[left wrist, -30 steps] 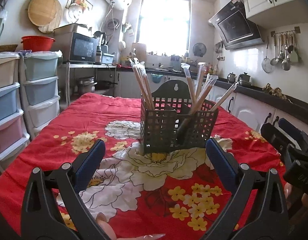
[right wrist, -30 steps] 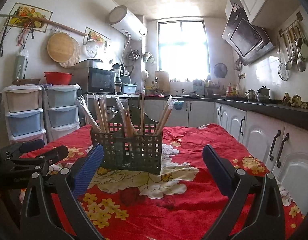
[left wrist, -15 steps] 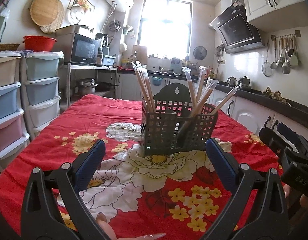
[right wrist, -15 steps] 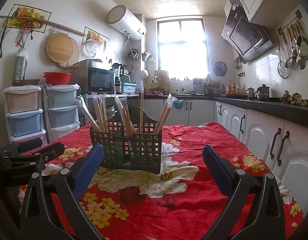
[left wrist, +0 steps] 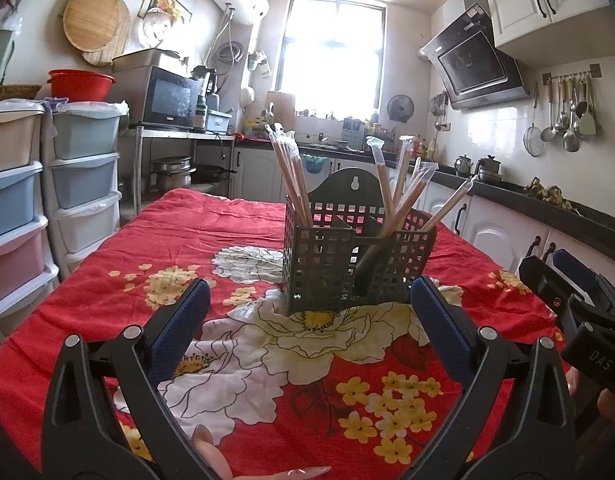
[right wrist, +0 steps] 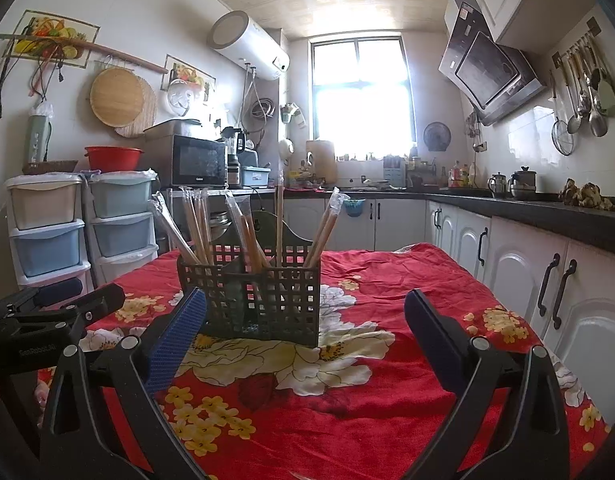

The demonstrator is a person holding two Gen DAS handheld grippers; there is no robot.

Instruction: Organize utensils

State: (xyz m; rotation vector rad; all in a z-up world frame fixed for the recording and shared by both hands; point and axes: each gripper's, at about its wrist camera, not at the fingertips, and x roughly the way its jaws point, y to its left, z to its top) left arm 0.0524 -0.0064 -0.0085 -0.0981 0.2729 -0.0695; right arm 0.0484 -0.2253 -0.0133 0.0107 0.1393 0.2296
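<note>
A dark green lattice utensil holder (left wrist: 357, 270) stands on the red floral tablecloth (left wrist: 187, 232). It also shows in the right wrist view (right wrist: 251, 300). Several plastic-wrapped chopstick pairs (left wrist: 293, 184) stand in its compartments, leaning outward; they also show in the right wrist view (right wrist: 247, 236). My left gripper (left wrist: 309, 308) is open and empty, a short way in front of the holder. My right gripper (right wrist: 305, 312) is open and empty, in front of the holder from the other side. Each gripper shows at the edge of the other's view.
Stacked plastic drawers (left wrist: 83, 184) stand left of the table. White cabinets under a dark counter (right wrist: 547, 216) run along the right. A microwave (right wrist: 197, 162) sits on a rack at the back left. The tablecloth (right wrist: 387, 280) spreads around the holder.
Both grippers have drawn back slightly and risen a little; the holder looks a bit smaller and lower. Nothing was taken hold of or let go.
</note>
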